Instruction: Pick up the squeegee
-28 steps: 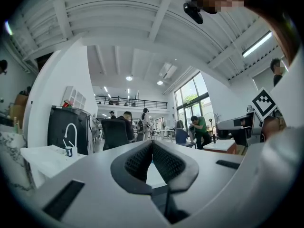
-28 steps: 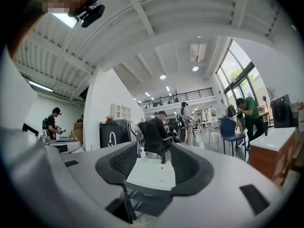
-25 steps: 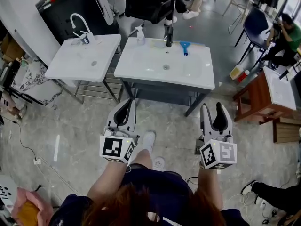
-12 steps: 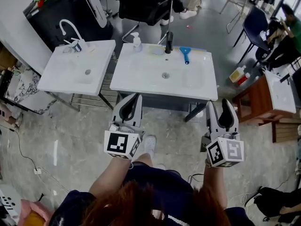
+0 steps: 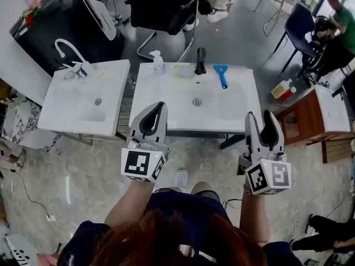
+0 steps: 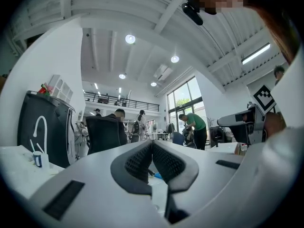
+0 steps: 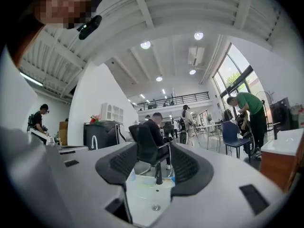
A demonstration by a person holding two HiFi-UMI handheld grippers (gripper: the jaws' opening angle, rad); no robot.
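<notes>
The blue squeegee (image 5: 221,73) lies on the back rim of the white sink (image 5: 166,112), to the right of the black faucet (image 5: 200,60). My left gripper (image 5: 161,105) hangs over the sink's front left edge, shut, with its tips touching and nothing between them. My right gripper (image 5: 260,117) is at the sink's front right corner, open and empty. Both are well short of the squeegee. In the left gripper view, a sliver of the blue squeegee (image 6: 158,175) shows below the shut jaws (image 6: 151,144). The right gripper view looks through the open jaws (image 7: 154,156) at the faucet (image 7: 158,174).
A second white sink (image 5: 72,112) with a white faucet (image 5: 64,49) stands at the left. A soap bottle (image 5: 158,60) sits on the main sink's back left corner. Behind are a black chair (image 5: 161,10) and a blue chair (image 5: 299,24). A wooden table (image 5: 302,118) stands at the right.
Both grippers and the person have moved forward to the sink, from open floor to its front edge. The jaws have kept their states: left shut, right open.
</notes>
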